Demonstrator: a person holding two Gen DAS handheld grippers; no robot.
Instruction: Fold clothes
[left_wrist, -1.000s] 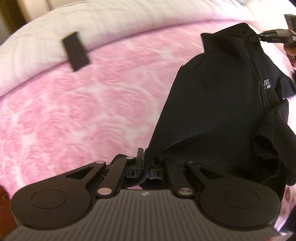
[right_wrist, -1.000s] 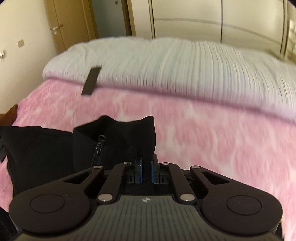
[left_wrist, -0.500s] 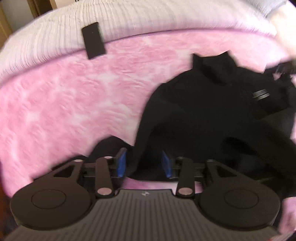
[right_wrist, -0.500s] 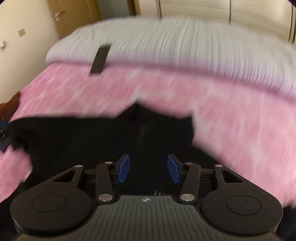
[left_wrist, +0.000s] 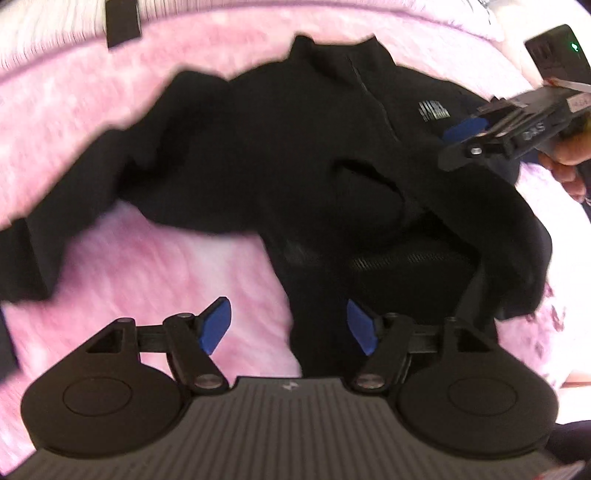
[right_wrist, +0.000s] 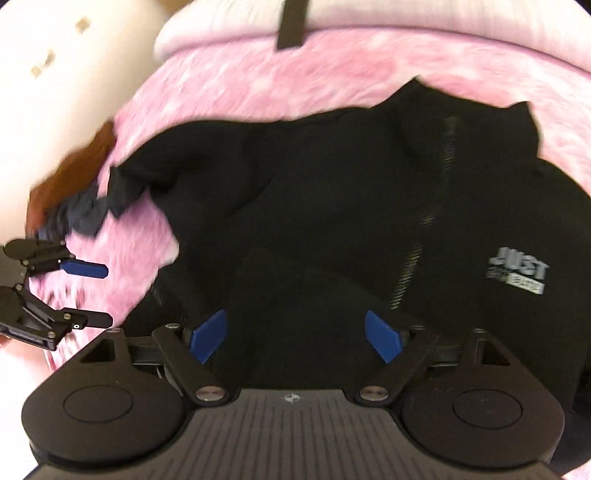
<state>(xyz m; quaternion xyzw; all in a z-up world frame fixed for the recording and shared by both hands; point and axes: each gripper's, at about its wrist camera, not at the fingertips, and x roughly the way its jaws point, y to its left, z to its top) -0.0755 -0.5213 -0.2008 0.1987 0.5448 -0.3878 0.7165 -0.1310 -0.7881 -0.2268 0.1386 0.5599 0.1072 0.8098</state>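
Black zip jacket (left_wrist: 280, 155) laid front-up on the pink bedspread (left_wrist: 159, 280); both tongs released.

Left tongs (left_wrist: 288, 325) and right tongs (right_wrist: 295, 334) have just been opening and are seen wide, nothing pinched; jacket fabric lies under and between the blue pads untouched. Collar is pointed toward the pale pillows (right_wrist: 406, 18). One sleeve (left_wrist: 33, 258) is flung outward, the lower hem is bunched near the bed edge. Risk judged: a fold made over the rumpled hem would set creases; the hem may slide off the bed edge.
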